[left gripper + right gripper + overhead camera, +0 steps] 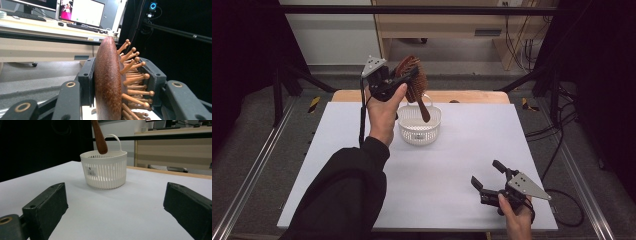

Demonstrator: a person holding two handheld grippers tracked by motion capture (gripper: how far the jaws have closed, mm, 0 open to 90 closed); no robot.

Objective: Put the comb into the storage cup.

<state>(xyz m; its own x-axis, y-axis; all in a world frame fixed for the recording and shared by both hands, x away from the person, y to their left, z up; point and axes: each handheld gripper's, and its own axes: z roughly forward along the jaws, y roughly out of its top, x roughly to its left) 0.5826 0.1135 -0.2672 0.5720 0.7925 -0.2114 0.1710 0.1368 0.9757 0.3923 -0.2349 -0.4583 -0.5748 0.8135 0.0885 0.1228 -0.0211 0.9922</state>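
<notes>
Left gripper (404, 80), raised above the far part of the white table (452, 165), clamped on the head of a wooden hairbrush (414, 82): 1 jaw flat against the smooth brown back, the other bearing on the peg bristles (seen edge-on in the left gripper view (110, 82), bristles pointing to that view's right). Long axis of the brush close to vertical, tilted slightly, head up in the jaws and handle hanging straight below them. Handle tip at or just inside the rim of the white slatted basket (419, 125), directly beneath the left gripper; from the right gripper view the tip (100, 142) reads level with the rim of the basket (105, 170), contact with it not determinable. Right gripper (489, 177) low over the near right part of the table, jaws spread wide with nothing between them, aimed toward the basket but well apart from it. Left hand by far the nearer to the basket. Judged next step: a lowering along the brush's own axis, handle first, calling for the tip to stay inside the rim rather than catch on it or on the loop handle behind.
</notes>
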